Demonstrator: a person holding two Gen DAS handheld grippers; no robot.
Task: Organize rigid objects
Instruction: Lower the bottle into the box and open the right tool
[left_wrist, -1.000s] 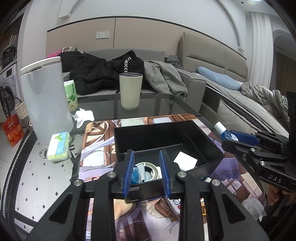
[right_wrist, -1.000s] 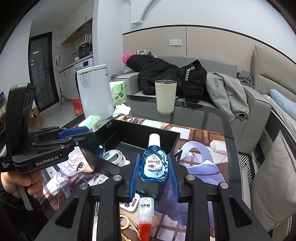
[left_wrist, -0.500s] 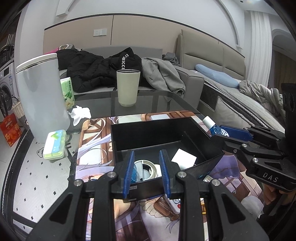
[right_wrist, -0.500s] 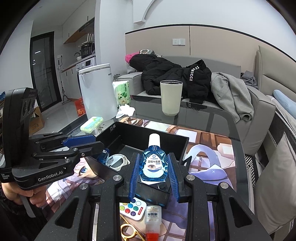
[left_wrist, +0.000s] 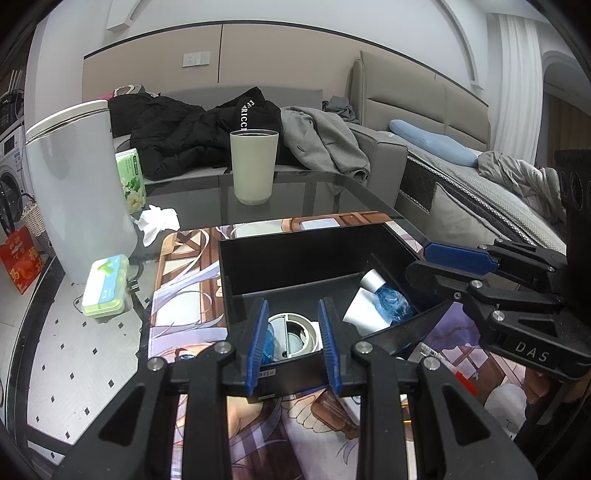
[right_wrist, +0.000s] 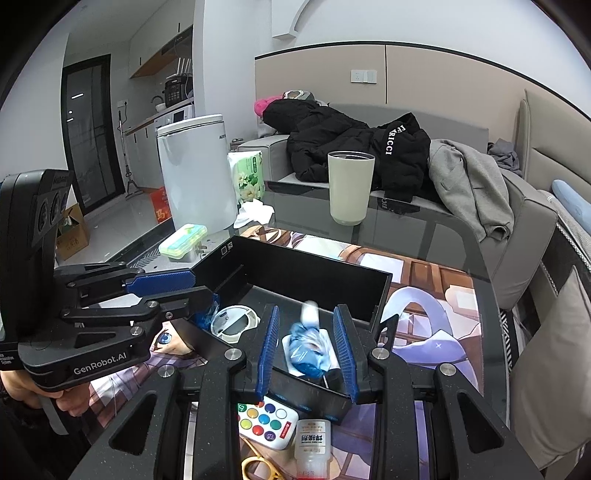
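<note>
A blue eye-drop bottle (right_wrist: 308, 347) lies blurred and tilted on a white card in the right compartment of the black organiser box (right_wrist: 295, 258). It sits below the pads of my right gripper (right_wrist: 304, 317), which no longer press on it. From the left wrist view the bottle (left_wrist: 388, 301) rests past the right gripper (left_wrist: 421, 260) fingertips. My left gripper (left_wrist: 291, 310) stands narrow at the near wall of the box (left_wrist: 303, 230), with nothing seen between its pads. A round grey holder (left_wrist: 295, 332) lies in the left compartment.
A remote with coloured buttons (right_wrist: 266, 421), a glue bottle (right_wrist: 312, 439) and yellow scissor handles (right_wrist: 258, 465) lie on the printed mat in front of the box. A beige cup (left_wrist: 253, 166) stands behind it. A white bin (left_wrist: 74, 184) and a green case (left_wrist: 105, 290) are at left.
The right gripper carried the blue bottle over the box, and the bottle has dropped from its pads into the right compartment. The left gripper and the box have not moved.
</note>
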